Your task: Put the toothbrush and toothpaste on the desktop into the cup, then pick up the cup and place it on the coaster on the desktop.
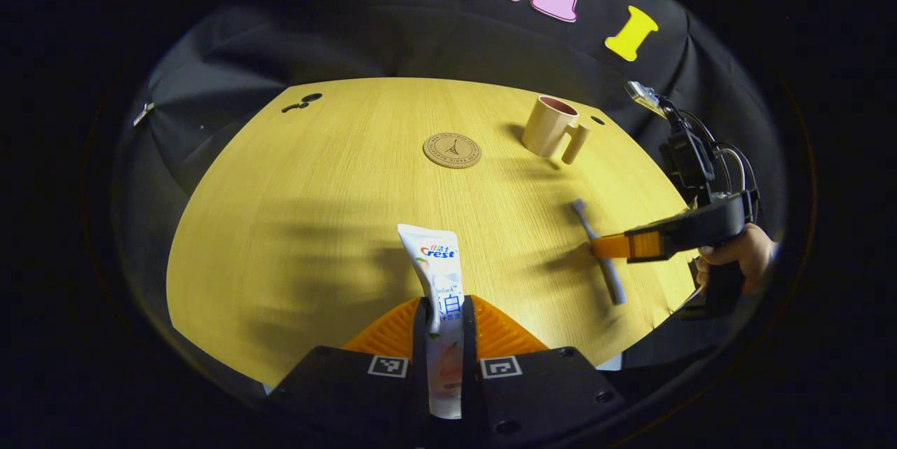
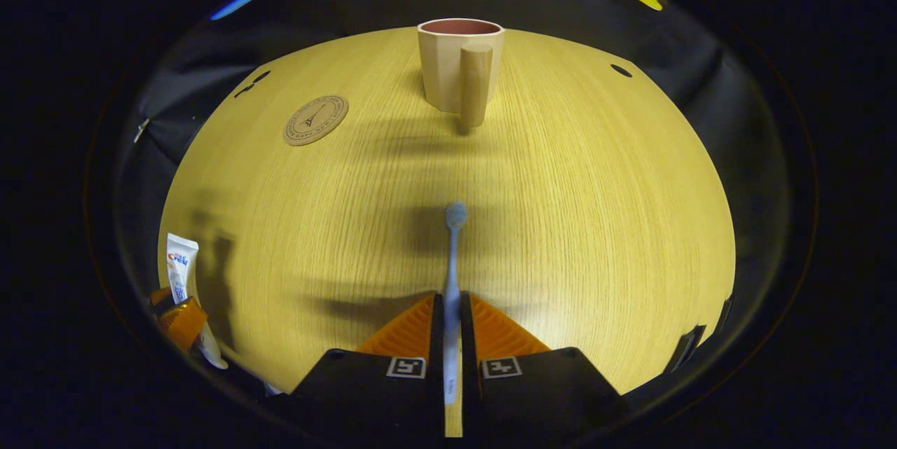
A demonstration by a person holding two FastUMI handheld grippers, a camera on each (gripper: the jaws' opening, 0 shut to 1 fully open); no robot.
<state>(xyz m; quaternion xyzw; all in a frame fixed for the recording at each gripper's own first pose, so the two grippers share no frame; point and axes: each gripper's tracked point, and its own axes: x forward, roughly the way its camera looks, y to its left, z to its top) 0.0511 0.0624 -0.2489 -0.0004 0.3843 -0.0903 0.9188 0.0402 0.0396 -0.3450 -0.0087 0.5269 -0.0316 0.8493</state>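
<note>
My left gripper (image 1: 446, 316) is shut on a white toothpaste tube (image 1: 437, 268), whose crimped end points forward over the table. My right gripper (image 2: 452, 316) is shut on the handle of a grey-blue toothbrush (image 2: 453, 253), brush head pointing toward the cup. The beige cup (image 2: 459, 64) with its thick handle stands upright at the far side of the table; in the left gripper view the cup (image 1: 552, 127) is at the far right. A round cork coaster (image 1: 452, 150) lies left of it, and the right gripper (image 1: 610, 246) holds the toothbrush (image 1: 598, 253) low over the table.
The wooden table (image 1: 315, 225) has small dark holes at its far left corner (image 1: 303, 102) and far right (image 2: 620, 71). In the right gripper view the left gripper (image 2: 179, 316) with the toothpaste (image 2: 181, 267) shows at the lower left edge. A hand (image 1: 739, 256) holds the right gripper.
</note>
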